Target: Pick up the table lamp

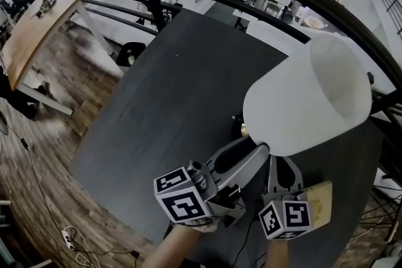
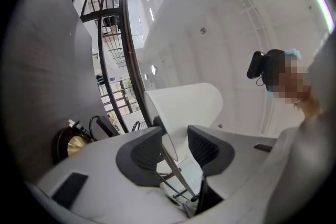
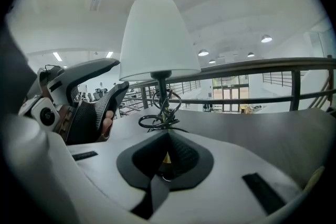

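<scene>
So, the grasp looks done: my right gripper (image 3: 167,136) is pinched tight low on the table lamp (image 1: 308,97), a sliver of brass showing between its pads, with the stem (image 3: 162,86) and white shade (image 3: 155,34) rising at 12 o'clock from them. My left gripper (image 2: 174,134) stands wide — the stem runs between its pads with no squeeze on it, the shade at 12 o'clock beyond. What's left, I judge, is the lift itself; the base is hidden, so I can't tell whether it is clear of the dark table (image 1: 188,103).
</scene>
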A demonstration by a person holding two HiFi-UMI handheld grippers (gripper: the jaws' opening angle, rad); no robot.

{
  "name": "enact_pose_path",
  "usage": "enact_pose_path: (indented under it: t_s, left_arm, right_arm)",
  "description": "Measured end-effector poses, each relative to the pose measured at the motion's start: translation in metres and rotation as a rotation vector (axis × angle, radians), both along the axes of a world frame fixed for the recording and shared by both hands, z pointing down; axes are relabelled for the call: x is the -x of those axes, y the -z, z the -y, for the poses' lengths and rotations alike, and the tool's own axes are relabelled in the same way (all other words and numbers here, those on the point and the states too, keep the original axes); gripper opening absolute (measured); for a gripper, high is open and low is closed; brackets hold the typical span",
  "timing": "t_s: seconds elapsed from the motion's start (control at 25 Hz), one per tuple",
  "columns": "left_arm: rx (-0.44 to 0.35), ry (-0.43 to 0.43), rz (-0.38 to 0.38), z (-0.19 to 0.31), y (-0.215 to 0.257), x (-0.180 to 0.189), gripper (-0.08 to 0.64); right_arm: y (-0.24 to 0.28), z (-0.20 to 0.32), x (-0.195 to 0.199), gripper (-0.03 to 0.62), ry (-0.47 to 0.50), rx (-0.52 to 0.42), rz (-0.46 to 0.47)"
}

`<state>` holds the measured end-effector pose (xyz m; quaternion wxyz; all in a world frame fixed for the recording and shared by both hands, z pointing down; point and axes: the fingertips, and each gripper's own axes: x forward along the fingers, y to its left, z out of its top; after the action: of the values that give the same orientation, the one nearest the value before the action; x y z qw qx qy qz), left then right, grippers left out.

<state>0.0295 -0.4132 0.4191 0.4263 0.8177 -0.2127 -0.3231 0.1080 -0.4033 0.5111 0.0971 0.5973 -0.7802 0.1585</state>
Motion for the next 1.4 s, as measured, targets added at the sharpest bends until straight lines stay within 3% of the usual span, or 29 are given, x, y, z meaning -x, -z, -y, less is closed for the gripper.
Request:
enact_pose_path:
  t_s: [0.24, 0.64, 1.4]
  left_arm:
    - [0.016, -0.041, -0.082, 0.0, 0.002, -0.001, 0.161]
    - [-0.022, -0.063, -0.137, -0.001, 0.007, -0.001, 0.163]
    - [0.053, -0.031, -0.148, 0.017, 0.01, -0.004, 0.132]
  right_arm:
    - [-0.001, 0.003, 0.003, -0.005, 0.002, 0.012, -0.011]
    - [-0.007, 0.003, -0.003, -0.006, -0.012, 0.015, -0.013]
    - [-0.011, 0.012, 0.004, -0.006, 0.043, 0.026, -0.039]
